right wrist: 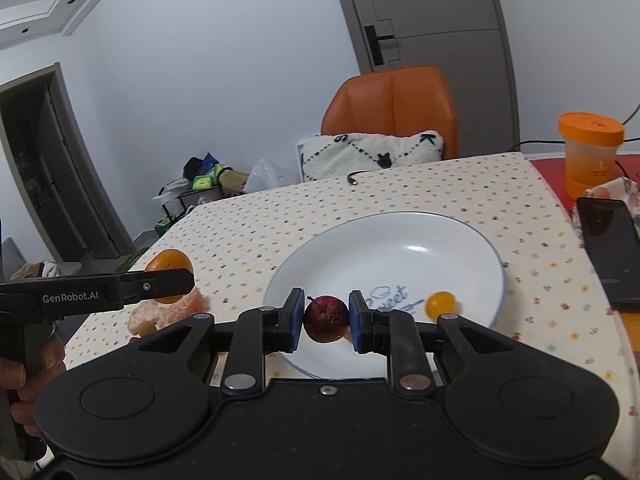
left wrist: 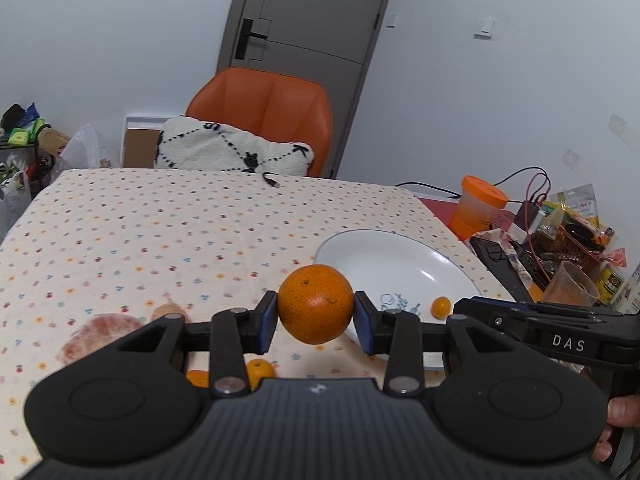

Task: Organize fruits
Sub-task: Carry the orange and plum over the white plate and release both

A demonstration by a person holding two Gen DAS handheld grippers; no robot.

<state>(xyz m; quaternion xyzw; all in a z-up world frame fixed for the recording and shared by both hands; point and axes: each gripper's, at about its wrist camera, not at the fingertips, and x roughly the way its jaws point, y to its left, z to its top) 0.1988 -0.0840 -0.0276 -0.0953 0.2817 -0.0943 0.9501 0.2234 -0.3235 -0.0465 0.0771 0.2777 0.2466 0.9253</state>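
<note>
— What's the left one got?

— The left tongs point(left wrist: 315, 318) are clenched on an orange point(left wrist: 315, 303), one blue pad pressed to each side, lifted clear of the desk point(left wrist: 160, 220) and just left of the white plate point(left wrist: 400, 256).

— And the other hand?

— The right tongs point(right wrist: 325, 320) grip a small dark-red fruit point(right wrist: 326, 319) with a short stem, hanging over the near rim of the plate. A little yellow-orange fruit point(right wrist: 441, 304) already sits inside the plate, by the blue lettering.

— Anything left on the cloth?

— A peeled citrus point(right wrist: 172, 314), pale and pinkish, lies on the spotted cloth below the left tongs. From the left camera I can also make out two small orange fruits point(left wrist: 260, 372) close to the near edge, half hidden behind the tool.

— What's beyond the plate?

— An orange-lidded cup point(right wrist: 591, 152) and a dark phone point(right wrist: 610, 252) off to the right, and an orange chair point(right wrist: 394, 112) with a white cushion point(right wrist: 372, 154) at the far side of the desk.
</note>
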